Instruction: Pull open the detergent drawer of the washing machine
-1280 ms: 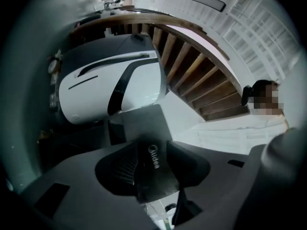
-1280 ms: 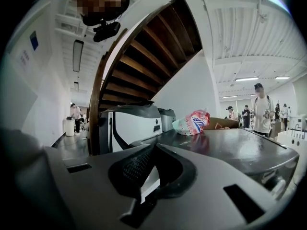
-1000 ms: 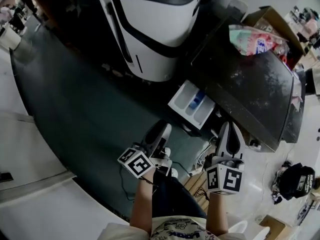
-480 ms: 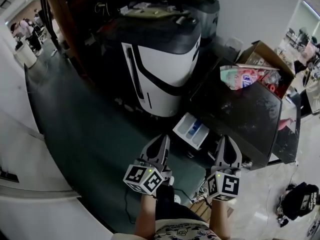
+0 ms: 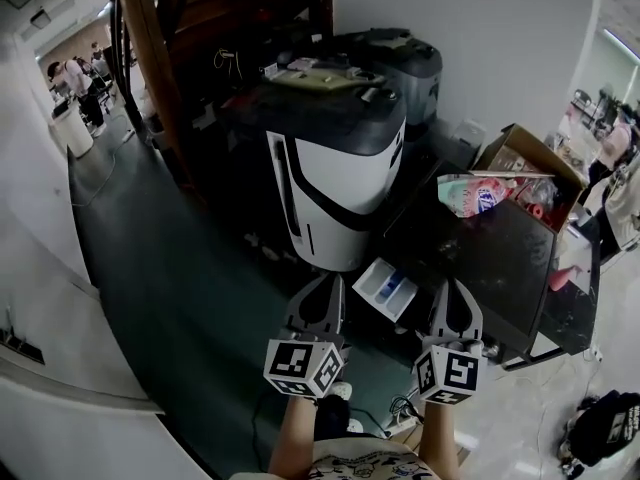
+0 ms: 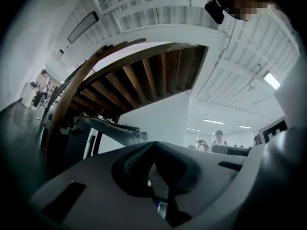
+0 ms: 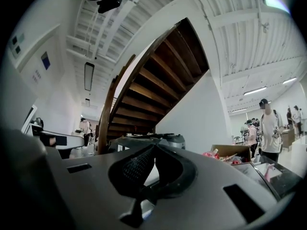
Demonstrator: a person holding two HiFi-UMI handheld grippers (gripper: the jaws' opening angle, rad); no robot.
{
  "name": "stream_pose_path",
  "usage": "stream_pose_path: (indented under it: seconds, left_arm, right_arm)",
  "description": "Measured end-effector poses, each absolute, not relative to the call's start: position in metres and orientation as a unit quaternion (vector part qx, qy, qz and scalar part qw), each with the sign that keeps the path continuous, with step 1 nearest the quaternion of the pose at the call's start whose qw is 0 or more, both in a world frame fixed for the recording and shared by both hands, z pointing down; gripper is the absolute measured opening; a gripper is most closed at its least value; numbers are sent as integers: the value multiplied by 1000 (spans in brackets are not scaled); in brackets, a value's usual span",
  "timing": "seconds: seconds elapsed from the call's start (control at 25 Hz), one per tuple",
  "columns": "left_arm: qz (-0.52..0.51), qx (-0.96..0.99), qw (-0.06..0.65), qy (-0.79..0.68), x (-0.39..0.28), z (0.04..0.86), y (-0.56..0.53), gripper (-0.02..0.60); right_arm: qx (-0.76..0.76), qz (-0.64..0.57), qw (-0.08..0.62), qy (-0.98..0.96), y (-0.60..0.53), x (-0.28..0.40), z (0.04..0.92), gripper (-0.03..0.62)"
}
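The washing machine [image 5: 490, 253] has a dark top and stands at the right of the head view. Its white detergent drawer [image 5: 386, 288], with a blue insert, is pulled out toward me. My left gripper [image 5: 328, 284] hovers just left of the drawer and touches nothing. Its jaws have just been closing and now stand shut with nothing between them [image 6: 153, 143]. My right gripper [image 5: 452, 288] is also shut and empty [image 7: 154, 146], and it hangs over the machine's front edge to the right of the drawer. Both gripper views look level across the room, above the machines.
A white and black appliance [image 5: 340, 183] stands left of the washing machine, with a dark one [image 5: 400, 63] behind it. A pink detergent bag [image 5: 478, 196] and a cardboard box [image 5: 525, 153] lie at the far right. A wooden staircase [image 5: 190, 28] rises behind. People stand at the far left [image 5: 75, 83].
Both grippers have risen away from the drawer and sit higher over it. The left one has rolled, turning its marker cube. The drawer stays pulled out.
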State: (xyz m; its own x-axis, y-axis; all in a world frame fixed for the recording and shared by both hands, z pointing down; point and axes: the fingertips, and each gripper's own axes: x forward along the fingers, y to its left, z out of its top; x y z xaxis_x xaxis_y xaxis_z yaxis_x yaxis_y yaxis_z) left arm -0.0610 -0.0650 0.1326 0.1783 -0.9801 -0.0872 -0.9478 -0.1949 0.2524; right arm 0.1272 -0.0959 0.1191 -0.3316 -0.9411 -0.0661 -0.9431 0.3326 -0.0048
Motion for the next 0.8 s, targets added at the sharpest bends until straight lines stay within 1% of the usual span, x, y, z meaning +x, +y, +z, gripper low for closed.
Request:
stream_pose_path:
  seconds: [0.4,0.8]
  left_arm:
    - [-85,756,8,-649,-57,95,-56,14]
    - [-63,743,-13,-667,-61,89,-55,14]
  right_arm:
    - [-566,38,47,822,-87,122,91,14]
    - [-558,43,40,828,-85,116,90,14]
